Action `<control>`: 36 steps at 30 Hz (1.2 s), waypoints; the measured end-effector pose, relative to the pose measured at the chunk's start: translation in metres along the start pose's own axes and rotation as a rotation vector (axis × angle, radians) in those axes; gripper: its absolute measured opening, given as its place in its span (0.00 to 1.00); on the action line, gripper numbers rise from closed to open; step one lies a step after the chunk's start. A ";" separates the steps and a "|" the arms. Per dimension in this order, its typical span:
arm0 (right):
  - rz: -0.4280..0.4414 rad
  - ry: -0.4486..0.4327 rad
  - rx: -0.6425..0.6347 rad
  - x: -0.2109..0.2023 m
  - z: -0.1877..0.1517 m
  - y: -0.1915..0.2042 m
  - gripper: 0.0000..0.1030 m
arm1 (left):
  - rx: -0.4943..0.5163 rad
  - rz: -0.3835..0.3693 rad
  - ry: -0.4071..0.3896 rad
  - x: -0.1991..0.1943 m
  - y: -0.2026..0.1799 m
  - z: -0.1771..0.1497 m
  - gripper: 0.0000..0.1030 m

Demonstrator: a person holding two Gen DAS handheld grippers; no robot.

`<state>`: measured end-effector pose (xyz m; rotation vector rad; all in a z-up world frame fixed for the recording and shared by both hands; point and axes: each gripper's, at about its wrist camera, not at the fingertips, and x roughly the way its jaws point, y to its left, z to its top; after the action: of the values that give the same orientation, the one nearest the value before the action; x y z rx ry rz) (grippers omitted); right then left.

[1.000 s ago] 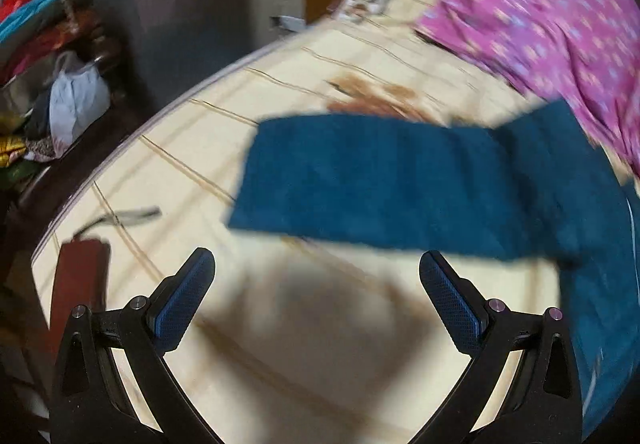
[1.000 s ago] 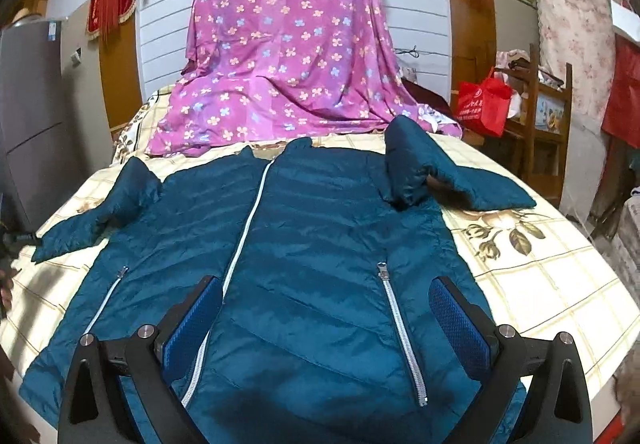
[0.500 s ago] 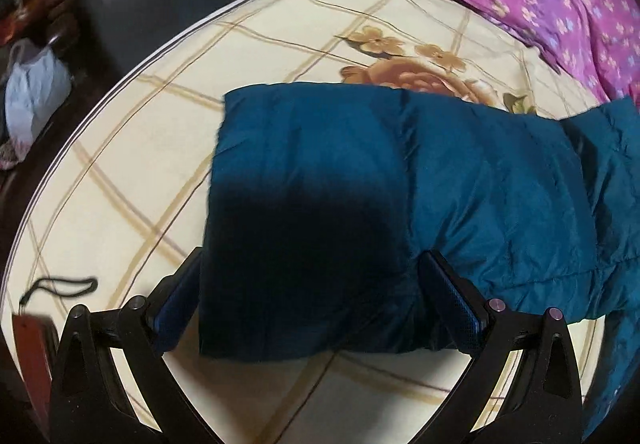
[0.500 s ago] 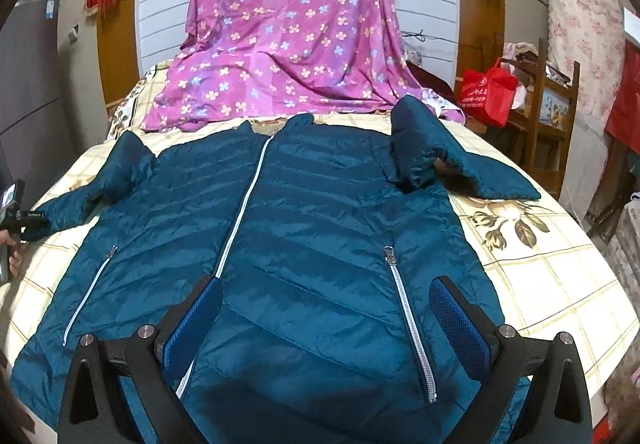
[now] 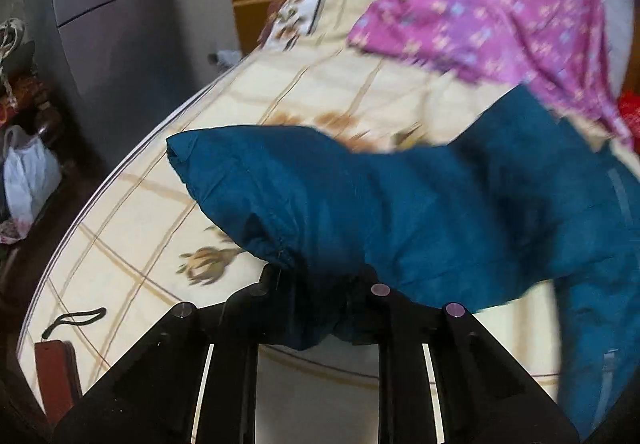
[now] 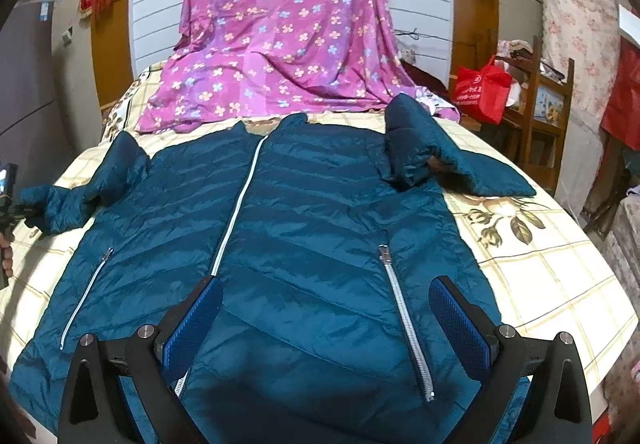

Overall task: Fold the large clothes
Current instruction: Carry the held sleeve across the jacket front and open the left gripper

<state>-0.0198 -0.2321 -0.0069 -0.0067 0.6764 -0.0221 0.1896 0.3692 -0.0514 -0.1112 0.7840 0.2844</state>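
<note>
A teal padded jacket (image 6: 304, 228) lies front up on the bed, zipped, with white zippers. Its left sleeve (image 5: 360, 195) is lifted off the bed; my left gripper (image 5: 316, 284) is shut on the sleeve near the cuff, fingertips hidden in the fabric. In the right wrist view that sleeve (image 6: 68, 199) shows at the far left, with the left gripper at the frame edge. The right sleeve (image 6: 440, 159) lies bent on the bed. My right gripper (image 6: 324, 328) is open and empty, hovering over the jacket's lower hem.
The bed has a cream checked floral sheet (image 6: 552, 276). A pink flowered cloth (image 6: 280, 31) drapes the headboard end. A red bag (image 6: 484, 87) sits on a wooden shelf at right. A dark-red flat object with a strap (image 5: 56, 368) lies near the bed's left edge; a grey cabinet (image 5: 112, 3) stands beyond.
My left gripper moved onto the left sleeve, closed on it near the cuff and lifted it. My right gripper stayed open over the hem, drifting slightly forward.
</note>
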 end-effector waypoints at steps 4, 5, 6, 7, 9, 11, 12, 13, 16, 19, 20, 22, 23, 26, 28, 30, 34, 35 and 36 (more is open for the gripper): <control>-0.030 0.010 0.005 -0.002 -0.001 -0.009 0.99 | -0.045 -0.075 -0.047 -0.036 -0.016 0.024 0.15; -0.045 0.019 0.007 -0.002 -0.002 -0.013 0.99 | -0.060 -0.098 -0.062 -0.046 -0.021 0.031 0.15; -0.053 0.025 0.011 -0.002 -0.002 -0.016 0.99 | -0.067 -0.121 -0.076 -0.055 -0.027 0.037 0.15; -0.060 0.035 0.019 -0.002 -0.003 -0.021 0.99 | -0.066 -0.148 -0.094 -0.066 -0.037 0.045 0.15; -0.075 0.049 0.034 -0.001 -0.004 -0.030 0.99 | -0.022 -0.196 -0.146 -0.094 -0.064 0.063 0.15; -0.090 0.057 0.051 -0.001 -0.004 -0.039 0.99 | 0.022 -0.250 -0.174 -0.115 -0.095 0.077 0.15; -0.088 0.064 0.061 0.000 -0.004 -0.042 0.99 | 0.048 -0.277 -0.190 -0.126 -0.114 0.084 0.15; -0.091 0.073 0.071 0.002 -0.005 -0.046 0.99 | 0.063 -0.293 -0.198 -0.132 -0.127 0.087 0.15; -0.107 0.096 0.072 0.003 -0.007 -0.053 0.99 | 0.101 -0.368 -0.205 -0.146 -0.182 0.096 0.15; -0.118 0.086 0.054 -0.004 -0.010 -0.058 0.99 | 0.125 -0.443 -0.187 -0.148 -0.243 0.098 0.15; -0.123 0.080 0.051 -0.007 -0.011 -0.061 0.99 | 0.139 -0.477 -0.172 -0.144 -0.271 0.095 0.15; -0.135 0.070 0.055 -0.012 -0.013 -0.069 0.99 | 0.171 -0.516 -0.150 -0.138 -0.319 0.088 0.15; -0.137 0.069 0.060 -0.013 -0.014 -0.073 0.99 | 0.183 -0.537 -0.139 -0.138 -0.338 0.085 0.15; -0.152 0.071 0.082 -0.017 -0.017 -0.089 0.99 | 0.224 -0.607 -0.090 -0.128 -0.409 0.070 0.15; -0.160 0.072 0.094 -0.019 -0.019 -0.100 0.99 | 0.246 -0.642 -0.059 -0.118 -0.448 0.060 0.15; -0.166 0.077 0.110 -0.019 -0.020 -0.112 0.99 | 0.261 -0.653 -0.020 -0.107 -0.481 0.046 0.15; -0.155 0.094 0.163 -0.015 -0.023 -0.130 0.99 | 0.260 -0.671 0.056 -0.078 -0.521 0.018 0.15; -0.151 0.098 0.174 -0.014 -0.023 -0.132 0.99 | 0.256 -0.674 0.083 -0.068 -0.530 0.011 0.15; -0.144 0.103 0.183 -0.012 -0.023 -0.135 0.99 | 0.256 -0.666 0.097 -0.061 -0.535 0.004 0.15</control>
<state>-0.0460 -0.3668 -0.0153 0.1229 0.7734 -0.2242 0.3077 -0.1547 -0.0086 -0.1390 0.8290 -0.4541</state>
